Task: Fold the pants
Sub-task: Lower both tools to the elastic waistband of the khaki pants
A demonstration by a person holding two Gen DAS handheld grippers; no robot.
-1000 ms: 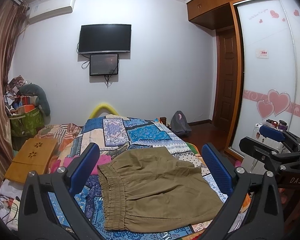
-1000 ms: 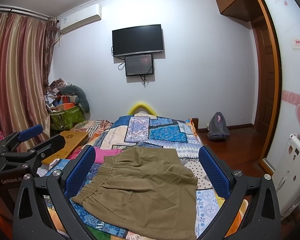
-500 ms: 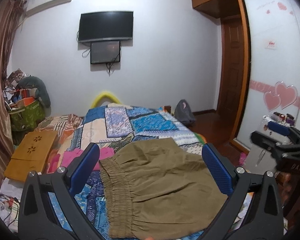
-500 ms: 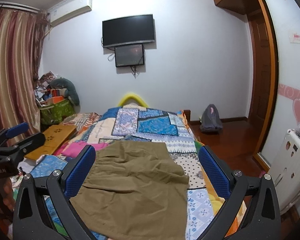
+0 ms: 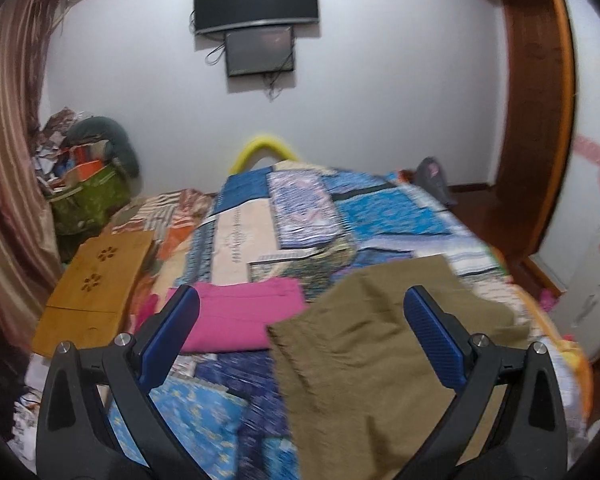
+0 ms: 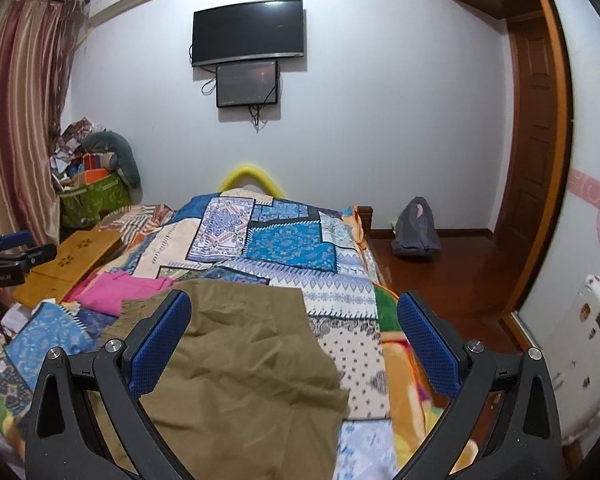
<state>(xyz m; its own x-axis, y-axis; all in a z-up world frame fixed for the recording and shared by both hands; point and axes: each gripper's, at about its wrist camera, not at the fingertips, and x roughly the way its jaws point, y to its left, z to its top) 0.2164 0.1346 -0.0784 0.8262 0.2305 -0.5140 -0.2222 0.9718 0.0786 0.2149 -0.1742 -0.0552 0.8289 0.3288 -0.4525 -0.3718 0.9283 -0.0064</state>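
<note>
Olive-brown pants (image 5: pixel 376 364) lie spread on the patchwork bedspread (image 5: pixel 256 220), elastic waistband toward the left. In the right wrist view the pants (image 6: pixel 240 364) fill the lower middle. My left gripper (image 5: pixel 300 312) is open and empty, above the waistband side and the pink garment. My right gripper (image 6: pixel 294 318) is open and empty, above the pants' right side. The left gripper's body (image 6: pixel 8 256) shows at the left edge of the right wrist view.
A folded pink garment (image 5: pixel 240 312) lies left of the pants. A wooden lap tray (image 5: pixel 88 280) rests at the bed's left edge. A green bag (image 5: pixel 88 196) and clutter stand by the curtain. A grey backpack (image 6: pixel 416 228) sits on the floor by the door.
Both grippers have come lower and nearer the bed. The left gripper has swung left, so the pants now sit to its right and the pink garment shows between its fingers.
</note>
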